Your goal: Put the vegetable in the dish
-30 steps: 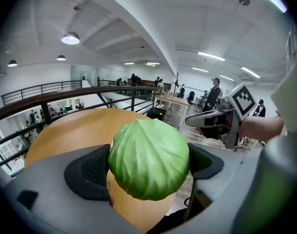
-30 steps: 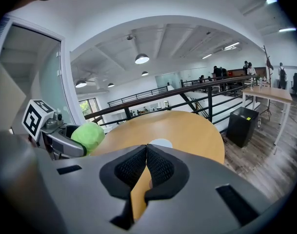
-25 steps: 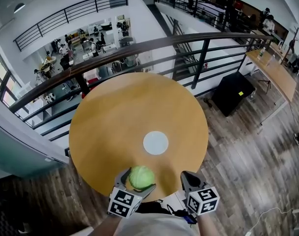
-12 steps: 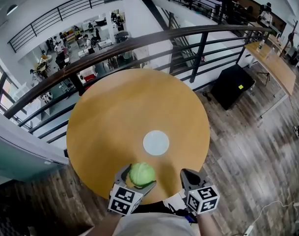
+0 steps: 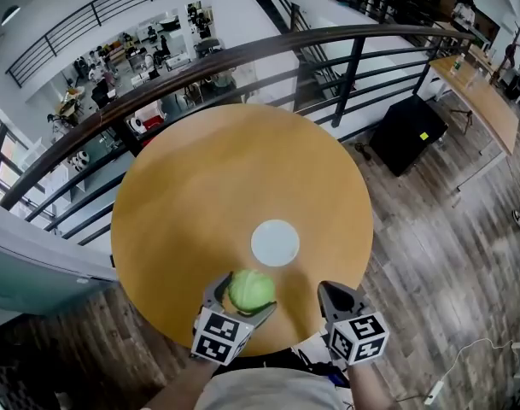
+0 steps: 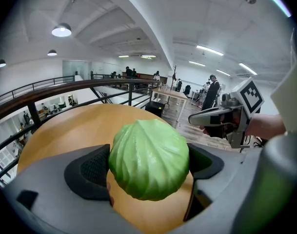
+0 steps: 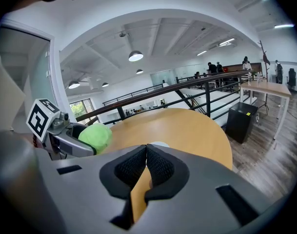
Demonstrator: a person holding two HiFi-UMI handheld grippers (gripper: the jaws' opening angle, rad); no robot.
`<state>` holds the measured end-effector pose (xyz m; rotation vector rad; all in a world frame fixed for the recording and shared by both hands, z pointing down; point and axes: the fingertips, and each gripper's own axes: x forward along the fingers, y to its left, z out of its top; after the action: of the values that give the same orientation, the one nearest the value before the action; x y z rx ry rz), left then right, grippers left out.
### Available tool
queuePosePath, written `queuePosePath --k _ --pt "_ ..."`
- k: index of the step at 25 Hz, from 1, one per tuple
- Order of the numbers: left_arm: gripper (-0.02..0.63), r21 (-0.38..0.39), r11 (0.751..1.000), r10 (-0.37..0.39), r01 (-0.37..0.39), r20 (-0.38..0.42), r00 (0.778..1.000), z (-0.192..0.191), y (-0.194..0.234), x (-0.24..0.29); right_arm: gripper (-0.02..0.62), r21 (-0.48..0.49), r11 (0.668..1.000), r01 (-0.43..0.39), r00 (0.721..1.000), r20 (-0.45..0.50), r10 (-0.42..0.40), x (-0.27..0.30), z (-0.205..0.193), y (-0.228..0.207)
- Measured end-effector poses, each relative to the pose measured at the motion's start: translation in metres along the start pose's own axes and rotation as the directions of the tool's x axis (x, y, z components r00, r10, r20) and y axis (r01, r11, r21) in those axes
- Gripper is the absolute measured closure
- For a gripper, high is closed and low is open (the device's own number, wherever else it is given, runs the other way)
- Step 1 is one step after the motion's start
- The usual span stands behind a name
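Observation:
A round green cabbage (image 5: 250, 290) (image 6: 149, 159) (image 7: 95, 137) sits clamped between the jaws of my left gripper (image 5: 242, 295) (image 6: 148, 165), held above the near edge of the round wooden table (image 5: 200, 195). A small white dish (image 5: 275, 243) lies flat on the table just beyond and to the right of the cabbage; only its rim (image 7: 158, 143) peeks over the jaws in the right gripper view. My right gripper (image 5: 335, 295) (image 7: 146, 165) hovers at the near right of the table with its pads pressed together and nothing between them.
A dark metal railing (image 5: 242, 58) curves round the table's far side, with an open drop to a lower floor behind it. A black box (image 5: 409, 135) stands on the wood floor to the right, and a long desk (image 5: 477, 101) lies further right.
The left gripper has carried the cabbage slightly forward, closer to the white dish. The head view has tilted down a little. The right gripper has hardly moved.

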<state>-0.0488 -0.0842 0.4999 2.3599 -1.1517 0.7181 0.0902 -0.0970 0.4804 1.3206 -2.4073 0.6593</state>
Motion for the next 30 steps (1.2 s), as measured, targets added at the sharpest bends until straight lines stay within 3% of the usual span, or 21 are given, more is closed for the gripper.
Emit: queuePosePath --k 30 --pt "0.109 0.021 1.000 -0.014 0.017 -0.132 0.991 -0.010 0.065 0.144 0.572 0.132 0.990 0.040 0.999 -0.032 -0.036 0.088 -0.031 -0.058"
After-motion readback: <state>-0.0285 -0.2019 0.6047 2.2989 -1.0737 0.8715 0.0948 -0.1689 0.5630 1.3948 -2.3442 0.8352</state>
